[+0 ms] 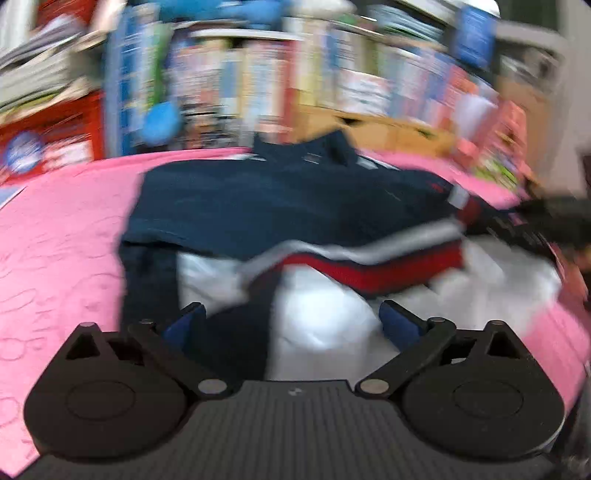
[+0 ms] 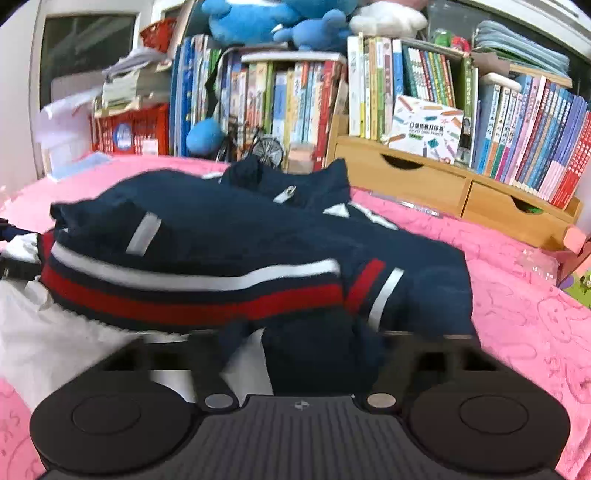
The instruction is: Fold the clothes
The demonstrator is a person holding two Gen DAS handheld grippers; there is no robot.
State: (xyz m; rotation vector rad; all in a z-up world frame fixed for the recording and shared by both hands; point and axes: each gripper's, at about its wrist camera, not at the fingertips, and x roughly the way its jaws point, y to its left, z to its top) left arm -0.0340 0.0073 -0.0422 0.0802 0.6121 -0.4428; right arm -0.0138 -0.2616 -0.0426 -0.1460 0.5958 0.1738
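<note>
A navy jacket with red and white stripes and a white lining lies partly folded on the pink bedspread. My left gripper is open just above its near edge, the blue pads spread wide over navy cloth and lining without pressing on them. In the right wrist view the jacket fills the middle. A bunch of its navy cloth sits between the fingers of my right gripper, whose fingertips are blurred and hidden by the cloth. That right gripper shows as a dark blur at the jacket's right side.
Bookshelves packed with books, a red crate and a wooden drawer unit line the far side of the bed. Blue plush toys sit on top. Open pink bedspread lies to the right of the jacket.
</note>
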